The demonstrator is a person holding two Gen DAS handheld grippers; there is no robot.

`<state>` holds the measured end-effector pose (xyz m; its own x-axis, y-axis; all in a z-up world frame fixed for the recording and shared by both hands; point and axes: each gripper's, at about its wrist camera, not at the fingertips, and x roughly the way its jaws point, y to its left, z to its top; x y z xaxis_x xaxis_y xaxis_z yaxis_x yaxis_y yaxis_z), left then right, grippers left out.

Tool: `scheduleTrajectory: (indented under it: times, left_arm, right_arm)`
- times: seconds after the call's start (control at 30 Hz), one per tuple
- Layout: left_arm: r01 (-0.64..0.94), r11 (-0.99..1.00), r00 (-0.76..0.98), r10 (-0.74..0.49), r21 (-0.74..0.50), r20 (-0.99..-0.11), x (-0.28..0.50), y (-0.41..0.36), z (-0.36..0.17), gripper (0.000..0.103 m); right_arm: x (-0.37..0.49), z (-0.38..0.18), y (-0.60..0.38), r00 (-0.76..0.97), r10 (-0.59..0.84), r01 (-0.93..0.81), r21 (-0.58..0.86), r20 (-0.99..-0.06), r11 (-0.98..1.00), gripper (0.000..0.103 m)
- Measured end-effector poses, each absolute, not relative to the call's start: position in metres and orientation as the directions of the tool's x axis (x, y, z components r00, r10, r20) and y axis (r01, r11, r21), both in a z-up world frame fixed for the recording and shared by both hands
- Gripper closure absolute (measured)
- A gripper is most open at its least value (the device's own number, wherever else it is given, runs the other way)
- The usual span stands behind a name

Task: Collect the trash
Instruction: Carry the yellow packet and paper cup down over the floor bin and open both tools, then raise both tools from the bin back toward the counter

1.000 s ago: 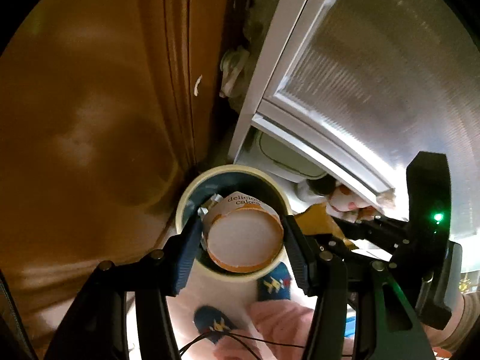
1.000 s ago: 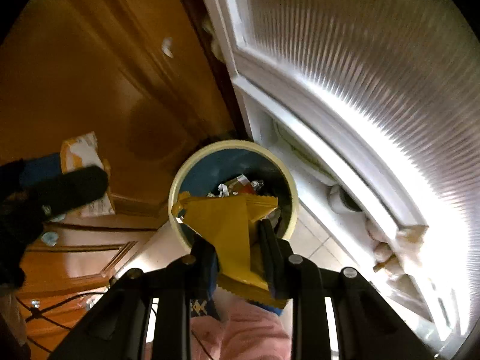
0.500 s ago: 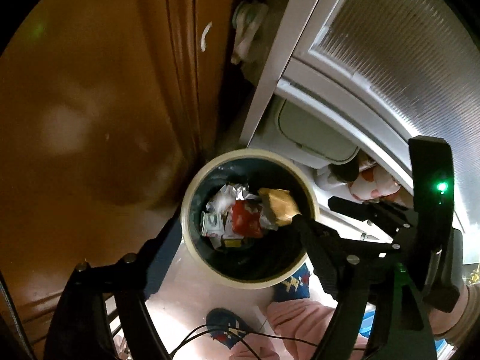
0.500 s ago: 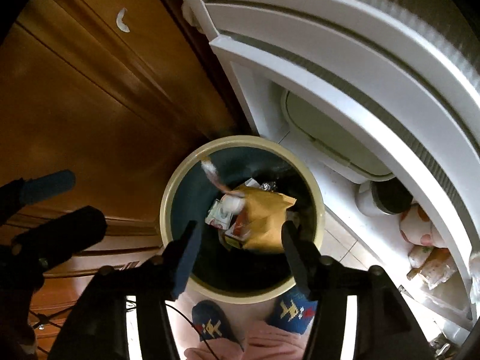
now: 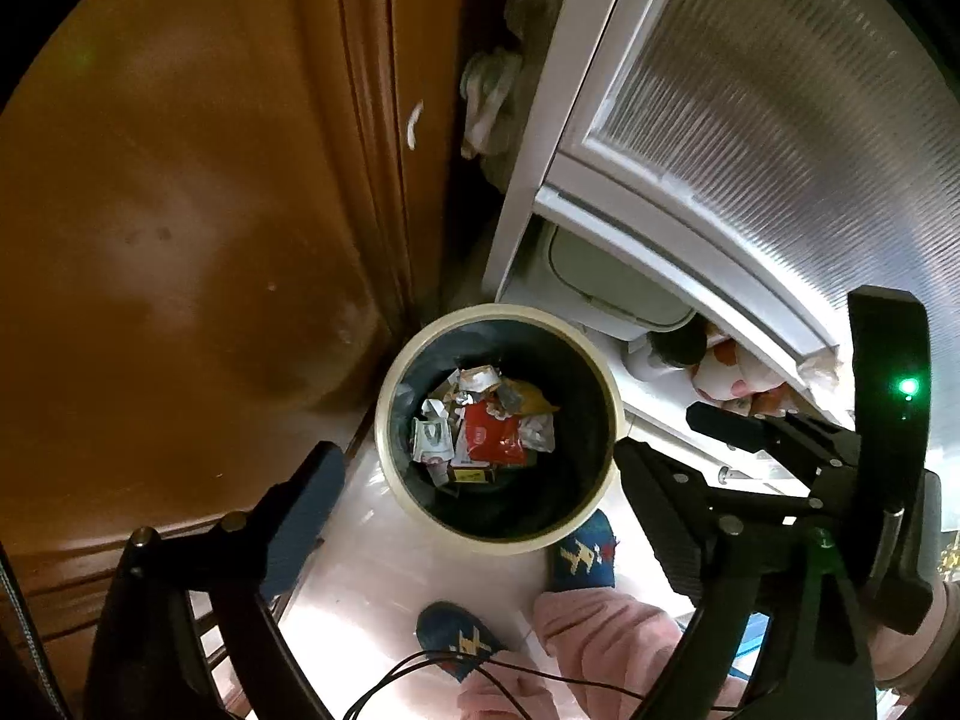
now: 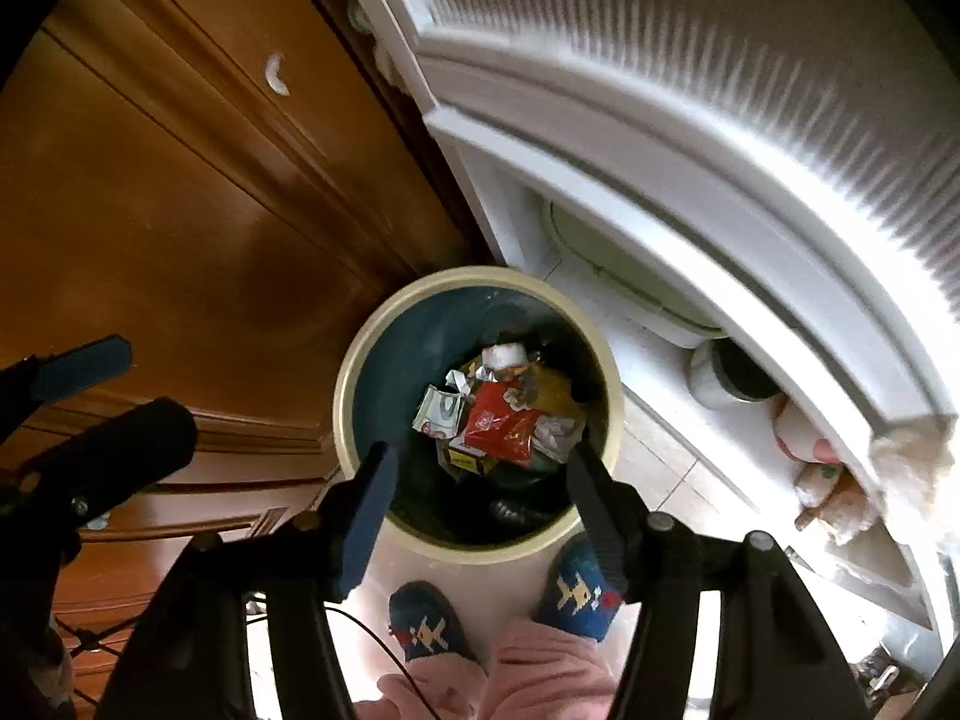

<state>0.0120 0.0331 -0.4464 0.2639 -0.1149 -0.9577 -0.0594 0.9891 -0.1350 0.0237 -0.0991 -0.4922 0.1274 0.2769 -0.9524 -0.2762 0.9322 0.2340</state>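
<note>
Both the left gripper and the right gripper hang wide and empty over the bin, where the wrappers already lie, so this drop seems done.

A round trash bin stands upright on the pale floor, cream rim ringing a dark blue inside, tucked into the corner where the brown wooden cabinet meets the white door frame. It is partly filled, the trash sitting low inside. On top lies a crumpled red wrapper, with a white-and-green packet just beside it, a yellow wrapper on its other side, and bits of silver foil scattered among them.
</note>
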Motion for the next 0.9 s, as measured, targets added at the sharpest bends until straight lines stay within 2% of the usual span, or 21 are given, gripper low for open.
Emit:
scheduleTrajectory:
  times: [0.13, 0.27, 0.6, 0.9]
  left_arm:
    - [-0.055, 0.991, 0.269, -0.101, -0.12, -0.958, 0.008, 0.032, -0.421, 0.006]
    - [-0.056, 0.993, 0.27, -0.081, -0.1, -0.96, 0.005, 0.031, -0.397, 0.004]
    - [-0.027, 0.996, 0.227, -0.075, -0.083, -0.971, -0.008, 0.021, -0.352, 0.004]
    - [0.033, 0.992, 0.215, -0.123, -0.119, -0.969, -0.026, 0.009, -0.285, 0.004]
  right_arm:
    - [0.02, -0.469, -0.101, 0.141, 0.27, -0.276, 0.224, -0.953, 0.935, 0.041]
    - [0.019, -0.449, -0.104, 0.152, 0.256, -0.274, 0.208, -0.955, 0.939, 0.034]
    - [0.007, -0.394, -0.108, 0.16, 0.203, -0.267, 0.155, -0.966, 0.951, 0.034]
    - [-0.011, -0.332, -0.115, 0.149, 0.173, -0.301, 0.122, -0.973, 0.946, 0.034]
